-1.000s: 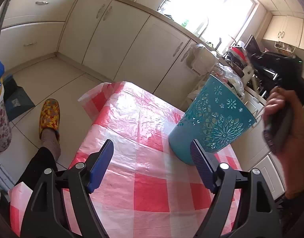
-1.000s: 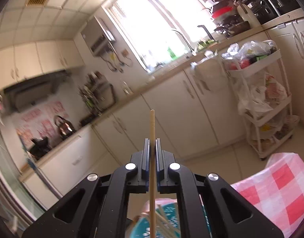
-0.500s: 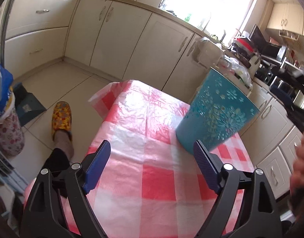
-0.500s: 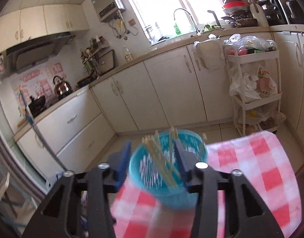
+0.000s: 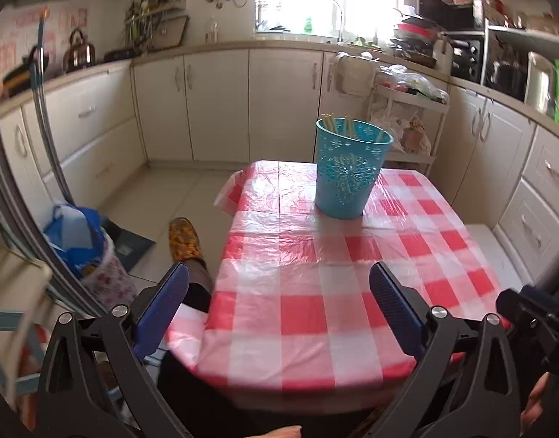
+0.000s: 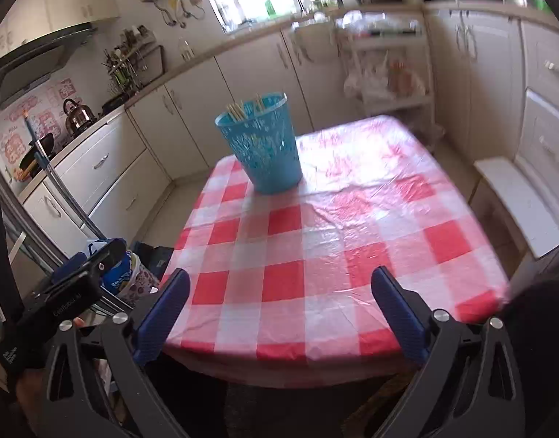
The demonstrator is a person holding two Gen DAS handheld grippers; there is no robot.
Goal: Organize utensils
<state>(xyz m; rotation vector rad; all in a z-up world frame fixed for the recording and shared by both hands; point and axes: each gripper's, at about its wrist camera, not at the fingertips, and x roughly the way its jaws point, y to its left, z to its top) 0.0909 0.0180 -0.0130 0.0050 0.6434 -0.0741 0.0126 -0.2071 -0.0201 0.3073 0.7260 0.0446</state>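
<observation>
The thin, pale wooden chopsticks (image 5: 347, 124) stand upright inside the tall turquoise plastic basket with a perforated floral pattern (image 5: 347, 179); only their top ends show above its rim. In the right wrist view the same chopsticks (image 6: 239, 109) lean against the far left of the basket (image 6: 268, 149) rim. The basket stands upright on the far half of the desk (image 5: 316, 292), which is covered by a glossy red-and-white checked plastic cloth. The rest of the cloth surface in front of the basket is bare.

The left gripper (image 5: 279, 306) hangs over the near edge of the desk, well apart from the basket. Its blue-padded jaws stand wide apart, having just been opening, and nothing is between them. The right gripper (image 6: 279, 308) also hangs over the near edge, pointing toward the basket. Its jaws have just been opening and now stand fully apart, with nothing between them. Each gripper appears at the edge of the other's view.

Left of the desk, a foot in a yellow patterned slipper (image 5: 183, 239) rests on the pale tiled floor, near a blue-and-white bag (image 5: 78, 237). Cream cabinets (image 5: 213, 102) run along the walls behind the desk. A metal kettle (image 5: 79, 49) stands on the counter at left, and a white trolley shelf (image 5: 407, 109) holding bags stands behind the basket.
</observation>
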